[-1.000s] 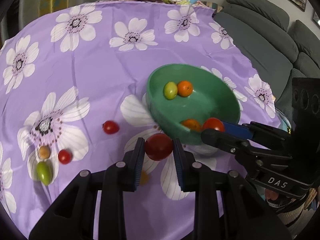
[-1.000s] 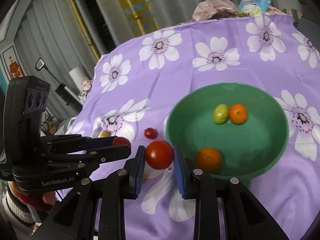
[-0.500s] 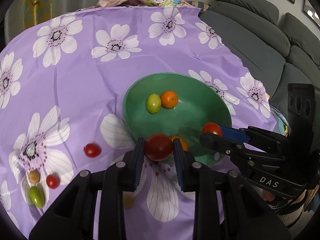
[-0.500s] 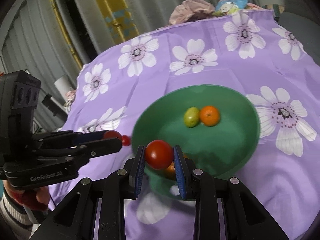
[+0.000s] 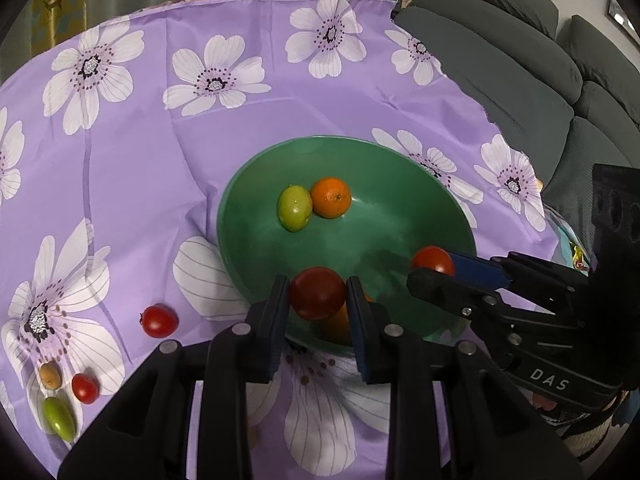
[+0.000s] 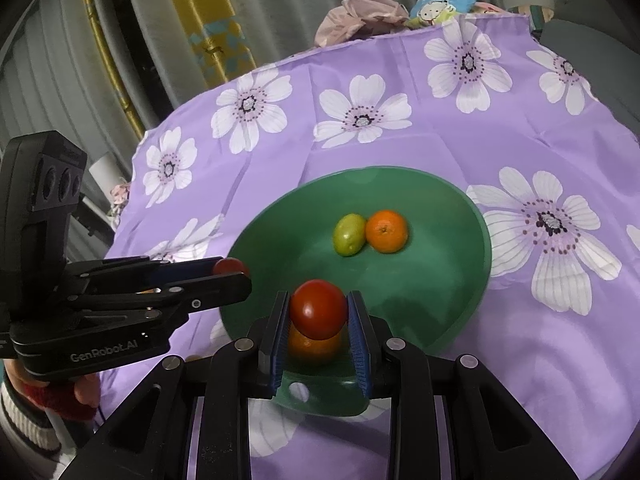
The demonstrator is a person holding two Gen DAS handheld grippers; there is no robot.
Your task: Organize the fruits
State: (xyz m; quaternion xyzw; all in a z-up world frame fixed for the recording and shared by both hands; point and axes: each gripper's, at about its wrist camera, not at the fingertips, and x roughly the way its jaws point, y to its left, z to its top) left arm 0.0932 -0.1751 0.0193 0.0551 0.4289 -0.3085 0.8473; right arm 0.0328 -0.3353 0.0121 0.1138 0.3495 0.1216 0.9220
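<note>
A green bowl point(image 5: 256, 184) point(image 6: 460, 312) sits on the purple flowered cloth. It holds a green fruit point(image 5: 295, 208) point(image 6: 349, 234), an orange point(image 5: 331, 197) point(image 6: 386, 230) and a second orange point(image 6: 316, 345) under my fingers. My left gripper point(image 5: 318, 294) is shut on a dark red tomato point(image 5: 317, 292) over the bowl's near rim. My right gripper point(image 6: 318, 310) is shut on a red tomato point(image 6: 318, 308) over the bowl's near side. The right gripper also shows in the left wrist view point(image 5: 434, 264), and the left gripper in the right wrist view point(image 6: 230, 272).
On the cloth left of the bowl lie a red tomato point(image 5: 159, 321), a smaller red tomato point(image 5: 85, 388), a small brown fruit point(image 5: 50, 374) and a green fruit point(image 5: 60, 418). A grey sofa point(image 5: 520, 72) stands to the right. Crumpled bags point(image 6: 400, 12) lie at the far edge.
Both grippers have moved forward with their tomatoes, from short of the bowl to over its near rim. The bowl looks nearer and more central in both views.
</note>
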